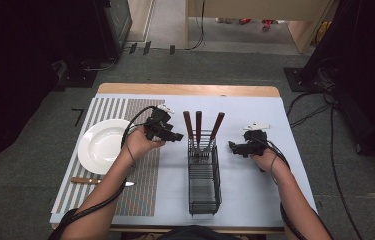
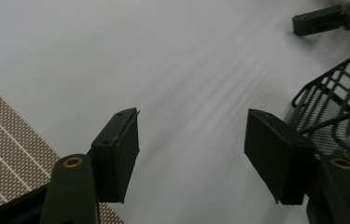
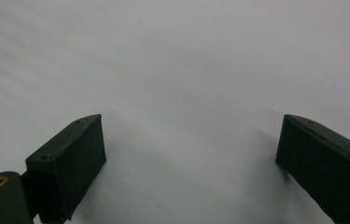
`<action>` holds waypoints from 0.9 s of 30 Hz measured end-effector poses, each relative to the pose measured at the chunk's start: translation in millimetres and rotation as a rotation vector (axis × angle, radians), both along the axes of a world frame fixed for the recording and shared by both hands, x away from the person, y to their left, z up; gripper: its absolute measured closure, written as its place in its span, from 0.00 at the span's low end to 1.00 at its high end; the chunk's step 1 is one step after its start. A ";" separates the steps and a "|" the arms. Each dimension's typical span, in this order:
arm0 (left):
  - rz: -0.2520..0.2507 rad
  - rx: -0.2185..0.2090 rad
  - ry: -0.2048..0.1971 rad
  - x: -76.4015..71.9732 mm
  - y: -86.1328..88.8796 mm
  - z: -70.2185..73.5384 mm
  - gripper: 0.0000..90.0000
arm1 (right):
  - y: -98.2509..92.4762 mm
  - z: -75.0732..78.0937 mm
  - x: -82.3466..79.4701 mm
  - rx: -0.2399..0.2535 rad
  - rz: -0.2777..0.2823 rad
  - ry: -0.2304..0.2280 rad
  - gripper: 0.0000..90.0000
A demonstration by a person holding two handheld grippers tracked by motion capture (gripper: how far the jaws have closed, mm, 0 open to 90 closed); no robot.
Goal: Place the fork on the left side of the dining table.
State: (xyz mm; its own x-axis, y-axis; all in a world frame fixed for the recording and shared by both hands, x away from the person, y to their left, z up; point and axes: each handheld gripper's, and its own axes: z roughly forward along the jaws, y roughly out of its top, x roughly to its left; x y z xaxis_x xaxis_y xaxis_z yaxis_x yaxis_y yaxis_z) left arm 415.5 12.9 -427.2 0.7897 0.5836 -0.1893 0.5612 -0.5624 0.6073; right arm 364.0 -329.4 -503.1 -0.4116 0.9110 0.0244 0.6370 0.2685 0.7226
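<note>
1. You are at a table covered with a pale sheet, and your forearms come in from the near edge.
2. Your left hand holds the left gripper above the border between the striped placemat and the bare sheet, just left of the wire basket. In the left gripper view, the left gripper has its jaws wide apart with nothing between them.
3. Your right hand holds the right gripper just right of the basket, pointing toward it. In the right gripper view, the right gripper also has its jaws wide apart and empty, over plain sheet.
4. The basket is black and lies between your two grippers. Three utensils with reddish-brown handles stand at its far end, leaning against the rim.
5. A white plate rests on the placemat, left of your left hand.
6. A knife with a wooden handle lies on the placemat just near of the plate, its blade pointing right.
</note>
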 end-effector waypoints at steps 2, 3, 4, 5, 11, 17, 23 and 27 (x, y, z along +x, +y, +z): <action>-0.007 -0.011 0.002 -0.7 0.9 4.3 0.42 | -0.1 0.0 0.0 0.000 0.000 0.001 0.08; -0.008 -0.012 -0.001 -1.2 1.2 6.2 0.43 | -0.1 0.0 0.0 0.001 0.000 0.001 0.08; -0.007 -0.016 0.001 -1.8 1.3 7.6 0.44 | -0.2 0.0 0.0 0.001 0.000 0.001 0.08; -0.012 -0.016 0.007 -2.2 1.8 10.5 0.47 | -0.2 0.0 0.1 0.000 0.001 0.001 0.08; -0.027 -0.046 0.008 -4.2 2.9 20.3 0.47 | -0.2 0.0 0.1 0.000 0.001 0.000 0.08; -0.049 -0.056 -0.016 -8.5 4.2 33.8 0.45 | -0.2 0.0 0.1 -0.001 0.002 -0.001 0.08; -0.068 -0.079 -0.031 -11.9 5.7 45.2 0.43 | -0.1 -0.1 0.1 -0.001 0.001 -0.002 0.08; -0.092 -0.071 -0.040 -15.6 5.2 51.5 0.49 | -0.1 0.0 0.1 -0.001 0.002 -0.001 0.08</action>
